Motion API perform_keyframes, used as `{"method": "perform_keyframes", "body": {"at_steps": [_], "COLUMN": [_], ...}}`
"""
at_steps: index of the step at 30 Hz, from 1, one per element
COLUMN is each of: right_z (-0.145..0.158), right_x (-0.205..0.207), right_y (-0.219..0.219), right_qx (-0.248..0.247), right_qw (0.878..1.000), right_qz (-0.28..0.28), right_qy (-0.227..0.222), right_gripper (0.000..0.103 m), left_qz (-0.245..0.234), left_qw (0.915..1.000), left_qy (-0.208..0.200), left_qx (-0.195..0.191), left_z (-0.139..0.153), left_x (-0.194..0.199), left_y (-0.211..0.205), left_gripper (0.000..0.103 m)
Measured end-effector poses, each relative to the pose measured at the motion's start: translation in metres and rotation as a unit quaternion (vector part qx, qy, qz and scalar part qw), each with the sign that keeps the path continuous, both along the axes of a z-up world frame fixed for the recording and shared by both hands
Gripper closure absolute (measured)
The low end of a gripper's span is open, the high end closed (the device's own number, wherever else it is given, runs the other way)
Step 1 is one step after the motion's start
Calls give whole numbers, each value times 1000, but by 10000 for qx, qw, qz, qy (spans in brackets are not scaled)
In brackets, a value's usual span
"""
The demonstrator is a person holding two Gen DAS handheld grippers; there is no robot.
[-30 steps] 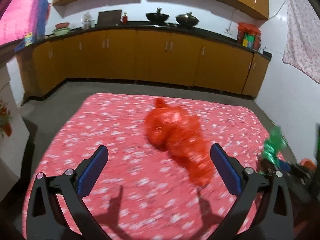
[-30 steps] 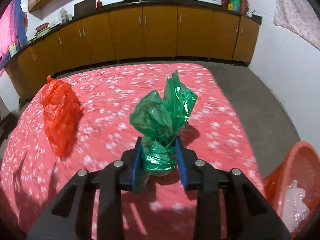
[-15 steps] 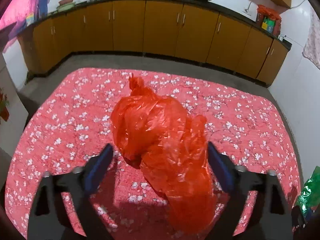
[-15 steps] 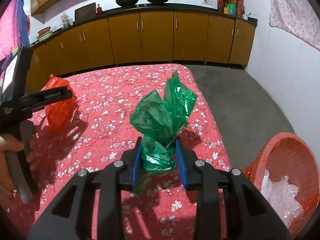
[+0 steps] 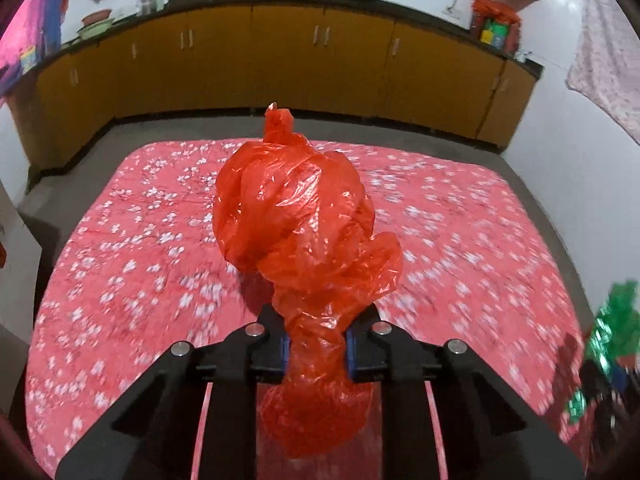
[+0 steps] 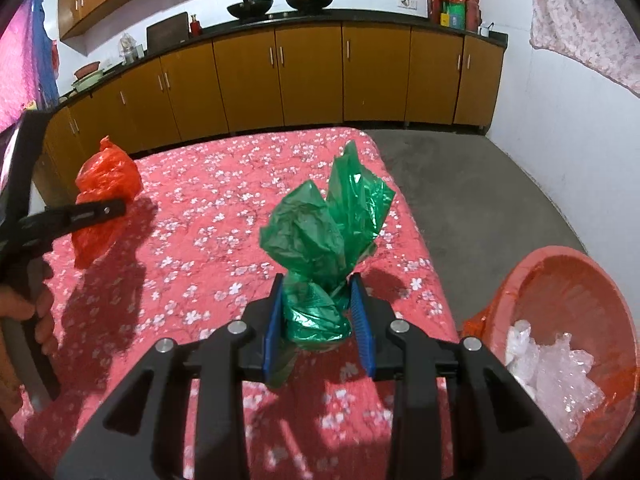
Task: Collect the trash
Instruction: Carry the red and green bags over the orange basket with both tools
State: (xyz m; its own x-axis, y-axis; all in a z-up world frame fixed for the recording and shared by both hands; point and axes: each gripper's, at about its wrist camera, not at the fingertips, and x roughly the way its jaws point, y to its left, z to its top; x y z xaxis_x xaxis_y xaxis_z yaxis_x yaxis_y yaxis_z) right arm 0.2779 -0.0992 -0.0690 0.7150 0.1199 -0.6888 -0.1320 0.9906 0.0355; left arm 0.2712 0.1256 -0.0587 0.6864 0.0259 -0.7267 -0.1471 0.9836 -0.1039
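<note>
My left gripper (image 5: 315, 350) is shut on a crumpled red plastic bag (image 5: 296, 224) and holds it above the red flowered bedspread (image 5: 120, 248). The same bag (image 6: 106, 184) and the left gripper (image 6: 116, 210) show at the left of the right wrist view. My right gripper (image 6: 318, 322) is shut on a crumpled green plastic bag (image 6: 328, 228), held above the bedspread (image 6: 208, 216) near its right edge. The green bag also shows blurred at the right edge of the left wrist view (image 5: 612, 328).
An orange basket (image 6: 560, 276) stands on the grey floor to the right of the bed, with clear crumpled plastic (image 6: 548, 372) inside. Yellow-brown kitchen cabinets (image 6: 312, 76) run along the far wall. A white wall (image 6: 568, 120) is on the right.
My left gripper closed in on the red bag, shut on its lower part and lifted it. My right gripper kept its hold on the green bag and moved slightly toward the basket side.
</note>
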Motion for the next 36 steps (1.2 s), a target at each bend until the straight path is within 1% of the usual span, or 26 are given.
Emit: {"method": "perform_keyframes", "body": {"at_steps": [5, 8, 11, 16, 22, 28, 36], "right_z": [20, 34, 46, 60, 72, 77, 75], "right_x": [-23, -40, -55, -81, -105, -117, -125], "right_y": [-14, -25, -36, -58, -94, -123, -154], "right_qx": [79, 79, 33, 15, -2, -18, -93], "right_qw": [9998, 9995, 9991, 9983, 9964, 9944, 9920], "right_qz": [-42, -65, -114, -227, -491, -732, -994], "right_qy": [-186, -315, -409, -540, -693, -765, -770], "right_gripper": [71, 71, 71, 71, 71, 71, 71], "left_qz": [-277, -473, -666, -961, -1263, -1635, -2064], "left_qw": [9989, 9963, 9932, 9909, 9879, 9822, 9737], "left_qy": [-251, -494, -671, -725, -747, -775, -824], "left_qx": [273, 529, 679, 603, 508, 513, 494], "left_z": [24, 40, 50, 59, 59, 57, 56], "left_x": [-42, -70, -92, -113, -130, -137, -141], "left_y": [-17, -35, -53, -78, -107, -142, -186], "left_gripper": [84, 84, 85, 84, 84, 84, 84]}}
